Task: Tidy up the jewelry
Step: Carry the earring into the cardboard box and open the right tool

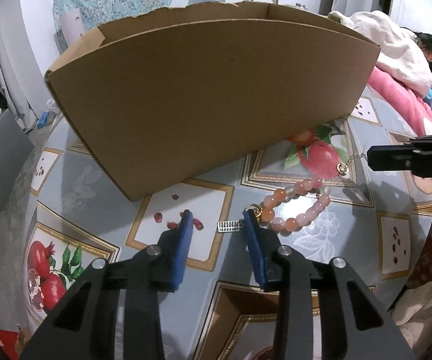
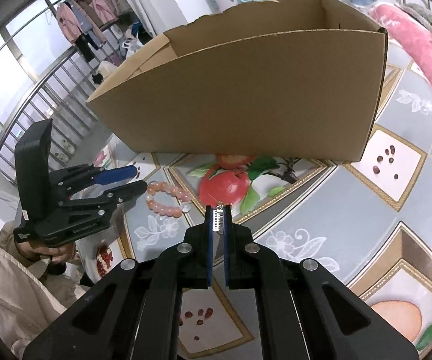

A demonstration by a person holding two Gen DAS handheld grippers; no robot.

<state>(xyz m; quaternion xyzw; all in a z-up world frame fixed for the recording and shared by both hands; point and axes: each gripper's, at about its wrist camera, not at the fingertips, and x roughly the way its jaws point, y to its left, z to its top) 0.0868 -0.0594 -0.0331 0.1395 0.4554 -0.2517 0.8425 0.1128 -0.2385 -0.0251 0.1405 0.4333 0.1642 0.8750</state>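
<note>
Writing: faint white lettering on the left gripper (image 2: 139,180) body, too small for reading.
Left gripper: jaws standing apart, gripping nothing, beside the bead bracelet (image 1: 294,207) at lower right.
Right gripper (image 2: 219,210): pinching shut on a silver charm (image 2: 218,219), centre frame.
Right view only: box (image 2: 246,90) interior showing.

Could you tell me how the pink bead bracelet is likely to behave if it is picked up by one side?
The bead bracelet lies as a loop of separate strung beads, so it will probably sag rather than keep its shape. The beads look round and glossy, so a grip may slip off them. Pushed, it likely slides, not rolls away.
</note>
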